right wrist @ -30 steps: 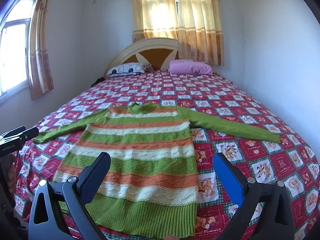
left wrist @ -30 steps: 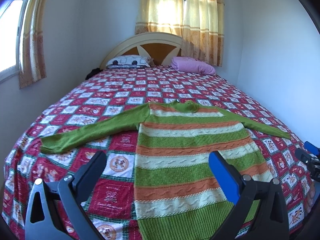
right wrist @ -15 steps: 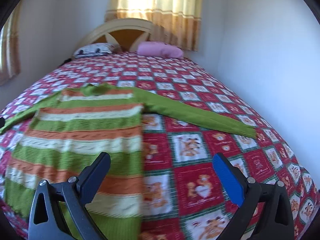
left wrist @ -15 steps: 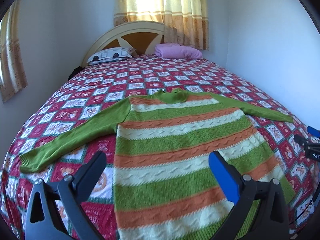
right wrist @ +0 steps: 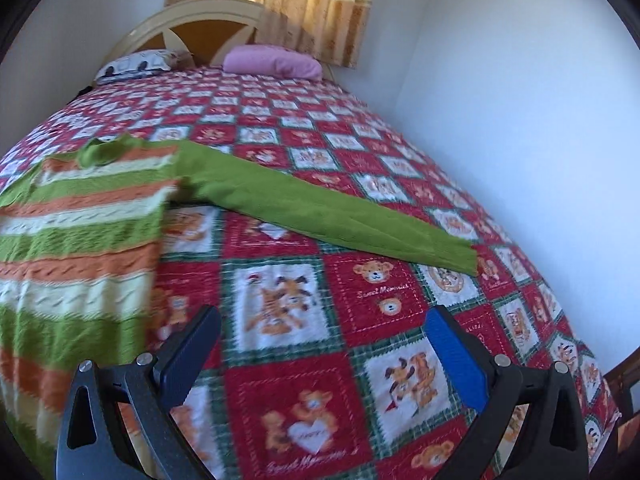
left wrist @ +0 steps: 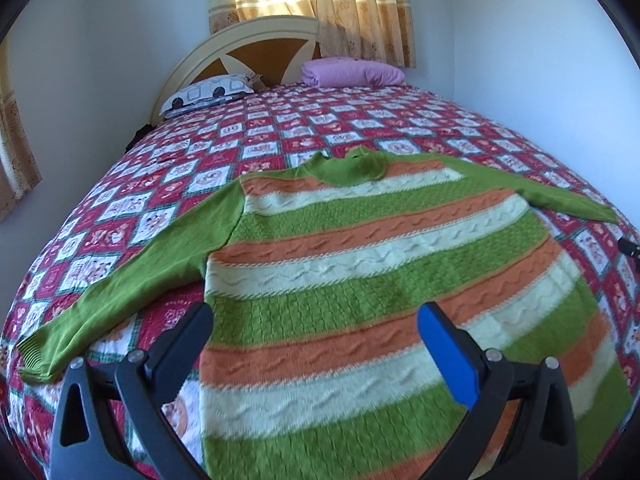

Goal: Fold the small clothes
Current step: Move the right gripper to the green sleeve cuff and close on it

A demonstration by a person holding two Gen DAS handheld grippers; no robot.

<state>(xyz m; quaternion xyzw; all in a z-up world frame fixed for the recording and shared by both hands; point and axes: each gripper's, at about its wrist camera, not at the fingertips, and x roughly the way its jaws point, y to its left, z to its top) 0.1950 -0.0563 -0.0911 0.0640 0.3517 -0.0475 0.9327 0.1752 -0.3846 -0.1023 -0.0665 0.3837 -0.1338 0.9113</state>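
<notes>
A small knitted sweater (left wrist: 372, 264) with green, orange and cream stripes lies flat on the bed, sleeves spread out. My left gripper (left wrist: 316, 344) is open and empty, hovering over the sweater's lower left body; the left sleeve (left wrist: 132, 280) stretches to its left. In the right wrist view the sweater body (right wrist: 76, 240) is at the left and its right sleeve (right wrist: 328, 216) runs out to the right. My right gripper (right wrist: 324, 348) is open and empty above bare bedspread, below that sleeve.
The bed has a red patterned bedspread (right wrist: 360, 312). A patterned pillow (left wrist: 208, 94) and a pink pillow (left wrist: 352, 72) lie by the headboard (left wrist: 248, 48). A white wall (right wrist: 520, 120) runs along the bed's right side. Curtains hang behind.
Both grippers have moved forward and lower toward the bed. The left one now hovers over the sweater body; the right one has swung right, toward the right sleeve. Both stay open.
</notes>
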